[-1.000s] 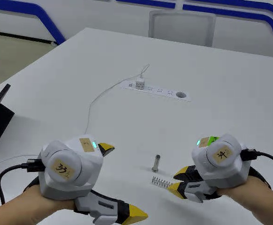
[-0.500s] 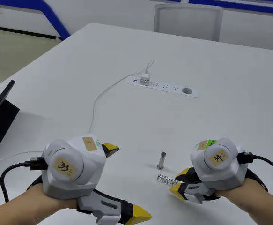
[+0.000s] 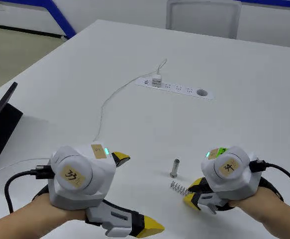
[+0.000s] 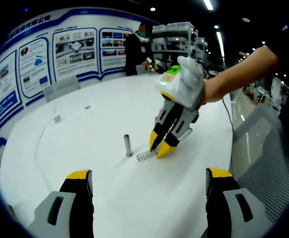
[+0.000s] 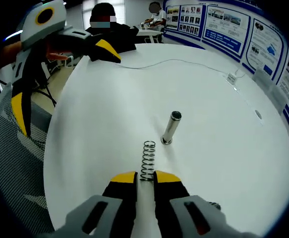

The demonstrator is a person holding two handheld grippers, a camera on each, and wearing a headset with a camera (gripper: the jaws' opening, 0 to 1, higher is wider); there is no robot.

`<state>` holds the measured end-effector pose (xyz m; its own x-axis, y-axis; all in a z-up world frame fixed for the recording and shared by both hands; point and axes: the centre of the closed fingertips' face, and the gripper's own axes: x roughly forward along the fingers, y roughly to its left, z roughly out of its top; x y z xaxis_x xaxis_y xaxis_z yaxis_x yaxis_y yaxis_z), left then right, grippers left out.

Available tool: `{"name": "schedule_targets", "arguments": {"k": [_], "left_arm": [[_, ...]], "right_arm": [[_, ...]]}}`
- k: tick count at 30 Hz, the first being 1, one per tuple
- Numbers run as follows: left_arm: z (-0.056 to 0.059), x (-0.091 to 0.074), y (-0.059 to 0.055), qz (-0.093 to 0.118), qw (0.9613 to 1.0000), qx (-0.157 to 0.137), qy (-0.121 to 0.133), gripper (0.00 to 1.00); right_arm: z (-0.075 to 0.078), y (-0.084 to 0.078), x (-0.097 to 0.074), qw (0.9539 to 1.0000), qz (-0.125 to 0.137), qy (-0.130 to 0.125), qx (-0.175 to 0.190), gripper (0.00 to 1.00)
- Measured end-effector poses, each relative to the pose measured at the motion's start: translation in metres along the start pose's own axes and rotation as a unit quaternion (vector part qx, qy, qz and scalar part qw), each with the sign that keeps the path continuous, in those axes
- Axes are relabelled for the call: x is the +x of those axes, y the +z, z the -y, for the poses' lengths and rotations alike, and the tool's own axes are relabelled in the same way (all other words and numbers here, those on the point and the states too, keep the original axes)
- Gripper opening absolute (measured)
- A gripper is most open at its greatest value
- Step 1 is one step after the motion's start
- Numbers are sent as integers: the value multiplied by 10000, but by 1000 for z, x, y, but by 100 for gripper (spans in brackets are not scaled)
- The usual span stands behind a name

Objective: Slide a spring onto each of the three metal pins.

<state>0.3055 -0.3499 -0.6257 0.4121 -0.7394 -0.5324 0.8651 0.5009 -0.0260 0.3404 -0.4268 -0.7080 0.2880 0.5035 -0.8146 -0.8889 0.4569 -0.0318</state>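
Between the right gripper's [image 5: 145, 176] yellow fingertips, pinched shut, sits the near end of the small coiled steel spring [image 5: 147, 159]. The short upright silver metal pin [image 5: 171, 127] stands just beyond. Grab step, I reckon; next it needs lifting and lining up over the pin. Left gripper [image 4: 148, 174] gapes wide, empty. The right gripper view shows the pinch, the head view buries it.

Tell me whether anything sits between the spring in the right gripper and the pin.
Nothing visible does. The right gripper holds the spring by one end, and bare table lies between its free end and the upright pin.
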Motion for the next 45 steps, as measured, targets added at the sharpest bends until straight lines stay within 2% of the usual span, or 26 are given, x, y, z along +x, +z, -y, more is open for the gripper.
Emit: {"name": "schedule_targets", "arguments": {"k": [5, 12, 18, 22, 30, 38, 45], "left_arm": [[2, 1, -2, -42, 10000, 6, -24, 96], [4, 1, 0, -11, 10000, 31, -51, 96], [5, 0, 1, -5, 10000, 56, -55, 95], [7, 0, 3, -5, 9999, 91, -69, 95], [12, 1, 12, 67, 9997, 193, -95, 95], [25, 7, 18, 95, 9990, 316, -286, 89], [33, 9, 27, 225, 9984, 326, -408, 86]], "right_arm": [[-2, 2, 0, 9999, 82, 64, -14, 12], [-3, 0, -2, 9999, 17, 17, -120, 11], [-5, -4, -11, 9997, 10, 71, -217, 11], [-6, 0, -21, 9997, 124, 49, -186, 11], [-6, 10, -45, 9988, 326, -13, -355, 11], [-13, 11, -67, 9977, 430, -52, -515, 11], [-21, 11, -80, 9970, 487, -79, -605, 11]]}}
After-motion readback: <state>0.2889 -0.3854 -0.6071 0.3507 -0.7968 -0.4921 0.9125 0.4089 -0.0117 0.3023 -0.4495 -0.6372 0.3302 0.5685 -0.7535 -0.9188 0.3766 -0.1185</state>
